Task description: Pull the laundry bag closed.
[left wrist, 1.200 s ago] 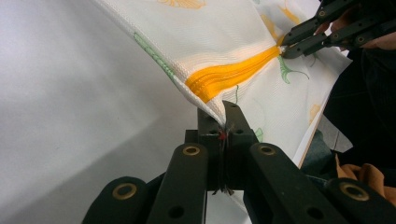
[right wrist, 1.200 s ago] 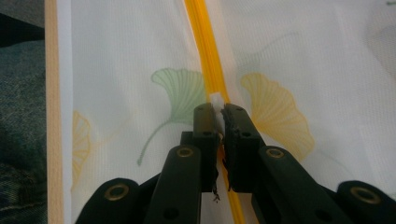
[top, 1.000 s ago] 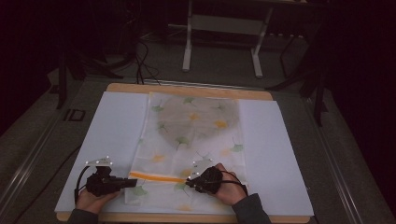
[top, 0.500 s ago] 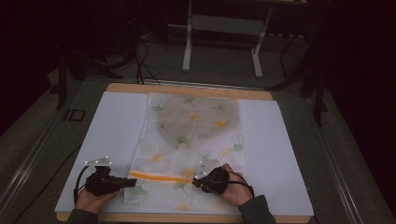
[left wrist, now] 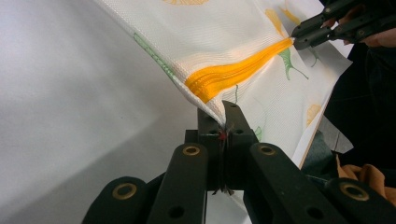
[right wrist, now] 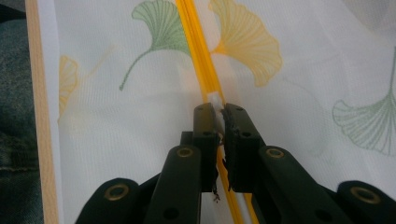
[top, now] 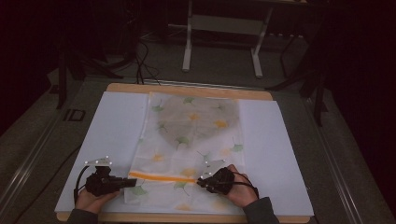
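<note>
**Mesh bag pinched at both ends of its zip**

White mesh, printed with green and yellow ginkgo leaves, makes up the bag (top: 189, 140) that lies flat down the middle of the white sheet (top: 275, 154) on the wooden table (top: 187, 89). An orange zip (top: 161, 177) runs across the bag near the person's edge.

In the high view the left gripper (top: 122, 183) sits at the bag's left edge, at the end of the zip, with a hand behind it. Its own view shows the jaws clamped tight on the bag's corner (left wrist: 212, 112), right where the zip (left wrist: 233, 74) ends; the cloth there is lifted off the sheet.

The right gripper (top: 201, 181) sits on the zip's right part. In its view the jaws are pinched on a small white tab (right wrist: 215, 100), which I take to be the zip pull, with the orange zip (right wrist: 194, 28) running on ahead between a green leaf and a yellow one.
</note>
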Available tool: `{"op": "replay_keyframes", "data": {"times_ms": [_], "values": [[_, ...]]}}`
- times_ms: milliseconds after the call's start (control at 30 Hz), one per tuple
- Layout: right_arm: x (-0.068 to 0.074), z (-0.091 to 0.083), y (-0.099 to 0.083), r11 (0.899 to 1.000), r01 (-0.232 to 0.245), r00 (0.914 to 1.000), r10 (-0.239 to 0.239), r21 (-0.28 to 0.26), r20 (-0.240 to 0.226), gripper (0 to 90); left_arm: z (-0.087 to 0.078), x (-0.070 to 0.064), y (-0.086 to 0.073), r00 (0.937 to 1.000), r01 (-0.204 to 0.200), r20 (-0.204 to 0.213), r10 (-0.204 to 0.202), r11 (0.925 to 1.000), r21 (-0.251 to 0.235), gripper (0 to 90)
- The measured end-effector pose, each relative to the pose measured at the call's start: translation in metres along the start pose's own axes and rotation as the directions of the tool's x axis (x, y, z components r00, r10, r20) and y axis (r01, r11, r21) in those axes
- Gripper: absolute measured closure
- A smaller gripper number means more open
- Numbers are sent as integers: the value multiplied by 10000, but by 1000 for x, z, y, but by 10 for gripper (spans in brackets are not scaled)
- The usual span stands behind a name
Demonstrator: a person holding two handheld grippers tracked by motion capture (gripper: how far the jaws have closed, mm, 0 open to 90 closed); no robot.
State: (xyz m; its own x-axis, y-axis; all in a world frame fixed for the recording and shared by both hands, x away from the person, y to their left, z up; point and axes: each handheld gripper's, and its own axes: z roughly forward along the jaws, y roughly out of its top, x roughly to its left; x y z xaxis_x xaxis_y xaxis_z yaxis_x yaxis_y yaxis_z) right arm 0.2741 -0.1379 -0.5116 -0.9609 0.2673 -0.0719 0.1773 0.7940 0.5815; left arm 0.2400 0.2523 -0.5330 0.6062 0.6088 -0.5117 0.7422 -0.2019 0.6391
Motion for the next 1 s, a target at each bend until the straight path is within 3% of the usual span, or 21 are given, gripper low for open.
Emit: {"op": "replay_keyframes", "data": {"times_ms": [1000], "values": [[-8,-16,-20,9991,-424,9990,424,1,111,843,-1,0,0,10000,3,-7,-3,10000,-27,887]]}}
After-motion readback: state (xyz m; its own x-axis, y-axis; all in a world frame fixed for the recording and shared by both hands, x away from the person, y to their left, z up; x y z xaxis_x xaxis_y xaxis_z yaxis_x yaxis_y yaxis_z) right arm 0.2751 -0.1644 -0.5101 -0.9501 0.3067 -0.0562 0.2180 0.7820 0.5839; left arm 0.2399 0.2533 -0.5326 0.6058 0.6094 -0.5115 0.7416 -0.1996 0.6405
